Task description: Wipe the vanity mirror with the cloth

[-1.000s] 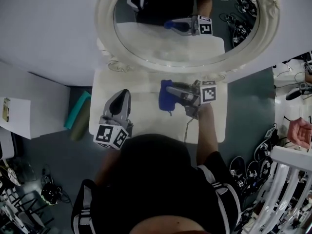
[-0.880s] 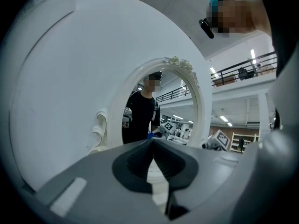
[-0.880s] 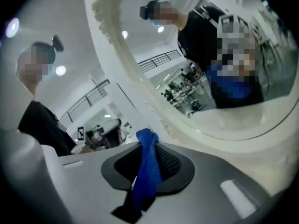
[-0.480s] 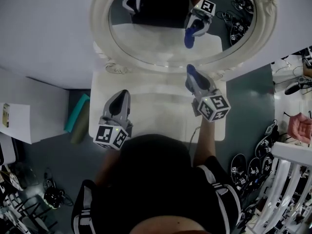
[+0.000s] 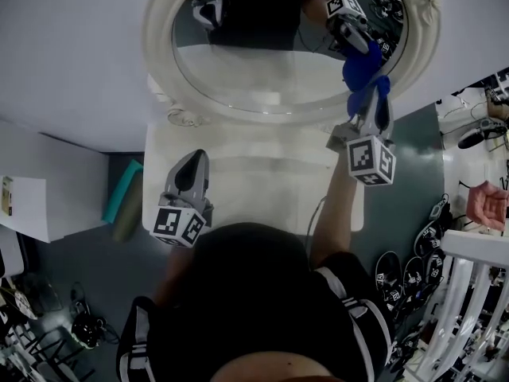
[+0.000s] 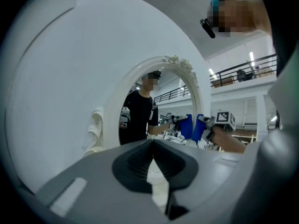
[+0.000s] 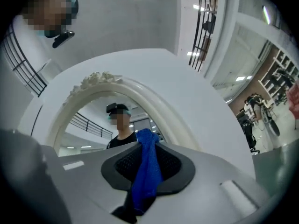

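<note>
The blue cloth [image 7: 145,171], pinched tight in my right gripper [image 5: 375,106], appears to touch the mirror [image 5: 262,70] at its lower right edge. I judge the wiping as barely begun, with nearly all the glass left. My left gripper [image 6: 152,146] hangs closed and empty over the table's [image 5: 262,173] left side.

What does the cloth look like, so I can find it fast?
Find the big oval mirror in its white frame on the wall above the white table. At the mirror's lower right edge, the right gripper is shut on the cloth and holds it up to the glass. It is the only bright blue thing there, besides its own reflection.
</note>
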Demonstrator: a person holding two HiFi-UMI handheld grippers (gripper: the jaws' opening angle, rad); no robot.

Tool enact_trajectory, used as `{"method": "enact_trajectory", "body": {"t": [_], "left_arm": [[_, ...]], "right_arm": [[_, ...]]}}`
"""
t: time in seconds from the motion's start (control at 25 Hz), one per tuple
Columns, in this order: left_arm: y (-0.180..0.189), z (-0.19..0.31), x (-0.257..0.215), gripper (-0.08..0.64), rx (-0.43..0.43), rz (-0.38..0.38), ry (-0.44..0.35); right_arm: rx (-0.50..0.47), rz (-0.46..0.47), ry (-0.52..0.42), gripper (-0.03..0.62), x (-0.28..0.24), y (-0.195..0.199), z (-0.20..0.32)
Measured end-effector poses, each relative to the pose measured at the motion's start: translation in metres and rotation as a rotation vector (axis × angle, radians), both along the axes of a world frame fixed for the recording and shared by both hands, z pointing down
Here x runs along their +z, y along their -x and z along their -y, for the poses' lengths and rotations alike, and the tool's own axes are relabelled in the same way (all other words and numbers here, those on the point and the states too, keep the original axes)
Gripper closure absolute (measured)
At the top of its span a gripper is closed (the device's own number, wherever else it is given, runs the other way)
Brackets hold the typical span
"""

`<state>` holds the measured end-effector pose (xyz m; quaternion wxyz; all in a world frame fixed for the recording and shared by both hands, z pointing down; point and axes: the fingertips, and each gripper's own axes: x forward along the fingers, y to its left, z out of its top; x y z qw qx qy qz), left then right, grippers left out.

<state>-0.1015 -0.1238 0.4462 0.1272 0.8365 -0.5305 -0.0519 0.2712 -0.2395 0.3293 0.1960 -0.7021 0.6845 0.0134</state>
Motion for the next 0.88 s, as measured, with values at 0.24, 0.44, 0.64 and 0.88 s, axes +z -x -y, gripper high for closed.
{"method": "enact_trajectory", "body": {"t": [0.24, 0.44, 0.64, 0.88], "left_arm": [[0.001, 0.001, -0.003, 0.549, -0.005, 0.001, -0.004], [-0.002, 0.003, -0.008, 0.549, -0.006, 0.003, -0.003], [-0.007, 0.005, -0.006, 0.549, 0.012, 0.007, 0.001], [-0.01, 0.004, -0.005, 0.549, 0.02, -0.002, 0.005]], "right_arm": [[0.064, 0.092, -0.069, 0.532, -0.011, -0.013, 0.023], [0.088, 0.167, -0.141, 0.532, -0.019, -0.015, 0.024], [0.078, 0.123, -0.192, 0.532, -0.045, -0.008, 0.024], [0.046, -0.009, -0.245, 0.532, -0.093, 0.01, 0.023]]}}
